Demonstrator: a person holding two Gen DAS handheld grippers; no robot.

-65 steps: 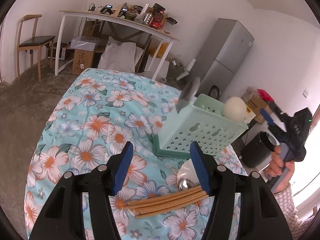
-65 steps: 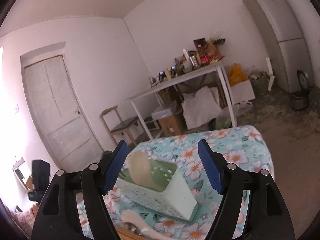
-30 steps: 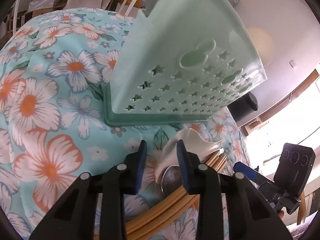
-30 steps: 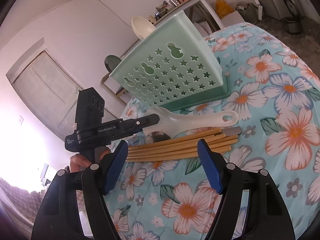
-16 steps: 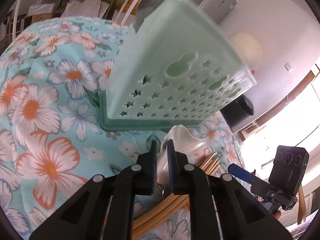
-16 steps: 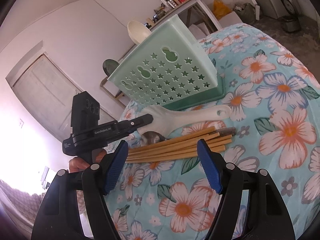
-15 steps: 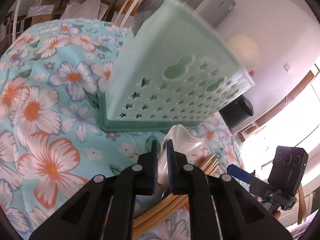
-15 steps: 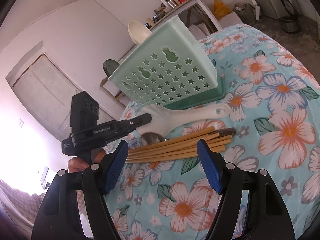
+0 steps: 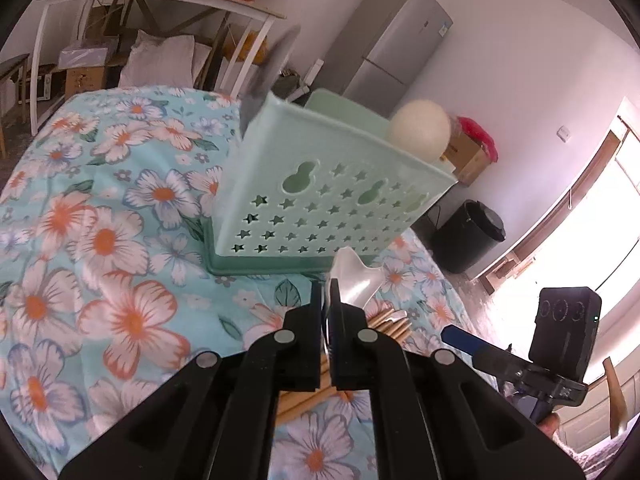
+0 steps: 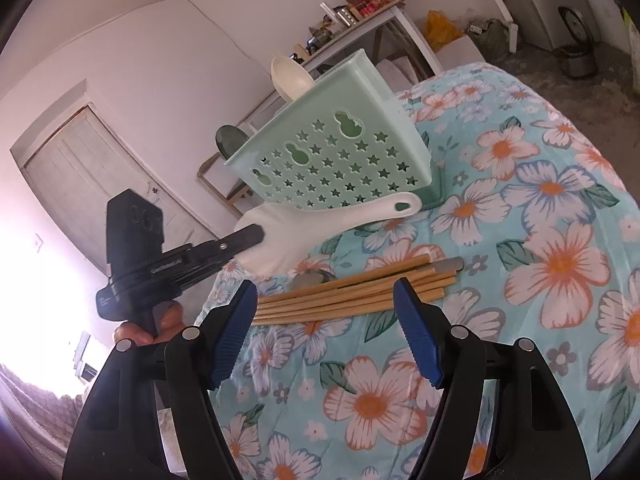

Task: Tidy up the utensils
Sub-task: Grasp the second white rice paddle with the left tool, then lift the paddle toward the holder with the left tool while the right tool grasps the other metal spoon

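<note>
A mint utensil basket [image 10: 336, 152] stands on the floral worktop [image 10: 540, 240]. Only the right view shows the white rice paddle's [image 10: 320, 224] full length, lifted above the chopsticks [image 10: 352, 292], its blade pinched in the left claw [image 9: 329, 300]. The right claw [image 10: 324, 320] gapes wide, empty.

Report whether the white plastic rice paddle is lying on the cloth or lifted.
Lifted: the white plastic rice paddle hangs above the floral cloth, pinched in the left gripper.
</note>
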